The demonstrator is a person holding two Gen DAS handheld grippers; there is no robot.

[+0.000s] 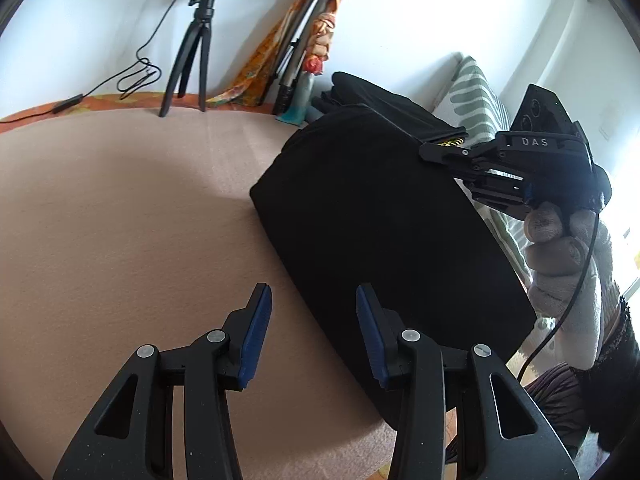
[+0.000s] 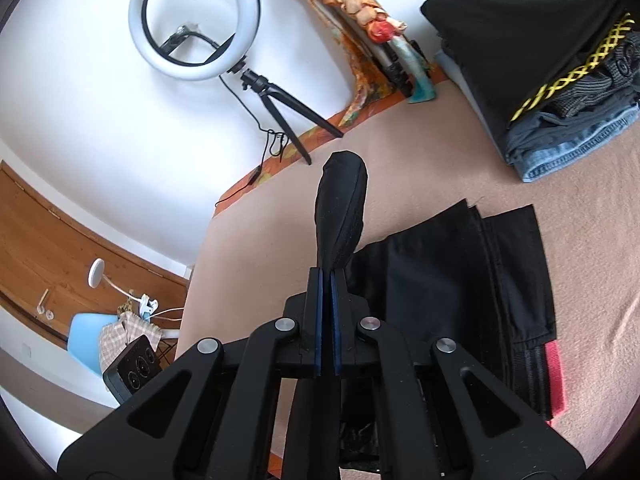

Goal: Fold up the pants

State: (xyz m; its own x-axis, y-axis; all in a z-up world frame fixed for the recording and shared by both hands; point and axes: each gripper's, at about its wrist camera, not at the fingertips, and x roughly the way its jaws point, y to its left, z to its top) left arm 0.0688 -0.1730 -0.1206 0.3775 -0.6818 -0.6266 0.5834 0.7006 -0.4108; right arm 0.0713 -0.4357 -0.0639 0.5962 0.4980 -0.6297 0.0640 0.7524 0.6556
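Note:
The black pants point(image 1: 380, 232) spread as a wide sheet over the right half of the beige bedcover point(image 1: 120, 220). Their far edge is lifted by my right gripper point(image 1: 430, 150), held by a gloved hand point(image 1: 560, 248). In the right wrist view my right gripper point(image 2: 328, 272) is shut on a bunched fold of black fabric point(image 2: 342, 200) that sticks up past its tips. The rest of the pants point(image 2: 440, 280) lie below, with a red band point(image 2: 554, 376) at one end. My left gripper point(image 1: 313, 292) hovers open at the pants' near edge, nothing between its blue pads point(image 1: 256, 332).
A stack of folded clothes point(image 2: 540, 60) sits at the far right of the bed. A ring light on a small tripod point(image 2: 192, 20) stands by the wall, its cable point(image 1: 132, 76) trailing. A patterned cloth and folded tripod point(image 1: 296, 52) lean there. A striped pillow point(image 1: 476, 92) lies behind the pants.

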